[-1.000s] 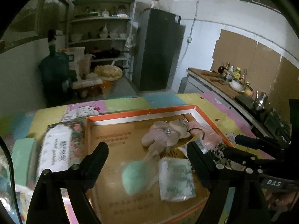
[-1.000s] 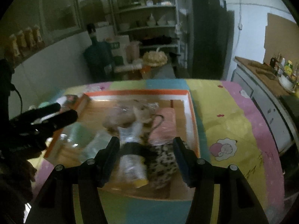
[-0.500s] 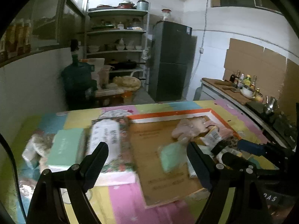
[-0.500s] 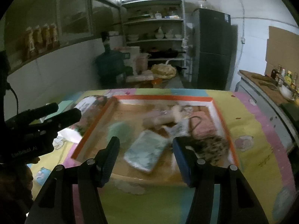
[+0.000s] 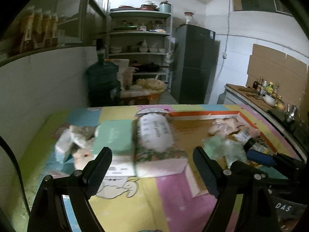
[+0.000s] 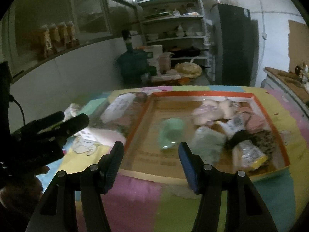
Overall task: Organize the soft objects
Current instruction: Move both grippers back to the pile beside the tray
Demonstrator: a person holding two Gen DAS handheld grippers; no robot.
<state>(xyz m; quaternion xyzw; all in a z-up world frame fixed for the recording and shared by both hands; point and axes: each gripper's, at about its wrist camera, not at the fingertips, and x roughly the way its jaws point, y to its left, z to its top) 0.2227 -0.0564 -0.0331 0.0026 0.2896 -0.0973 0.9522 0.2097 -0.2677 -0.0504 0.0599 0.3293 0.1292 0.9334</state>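
Soft objects lie in two groups on the surface (image 5: 173, 197), which is covered with a cartoon-print cloth. A shallow orange-rimmed box (image 6: 227, 94) holds a pale plush toy (image 6: 212, 110), a mint-green pouch (image 6: 171, 133), a wrapped pale-green pack (image 6: 208, 145), a pink pouch (image 6: 256, 121) and a leopard-print item (image 6: 268, 141). Just left of the box lie a floral wipes pack (image 5: 156, 133), a flat mint-green box (image 5: 114, 137) and a crumpled plastic bag (image 5: 71, 139).

The left gripper (image 5: 152, 166) sits at the lower middle of its own view, angled down toward the surface, jaws wide apart with nothing between them; the wipes pack and the flat mint-green box show beyond the gap. The right gripper (image 6: 150, 160) is likewise tilted downward over the near edge of the orange-rimmed box, jaws apart and empty.

The left wrist view alone shows the crumpled plastic bag plainly, and the right gripper's blue finger at its lower right edge. The right wrist view alone shows the whole inside of the orange-rimmed box, with the left gripper dark at its left edge. Both views are blurred.
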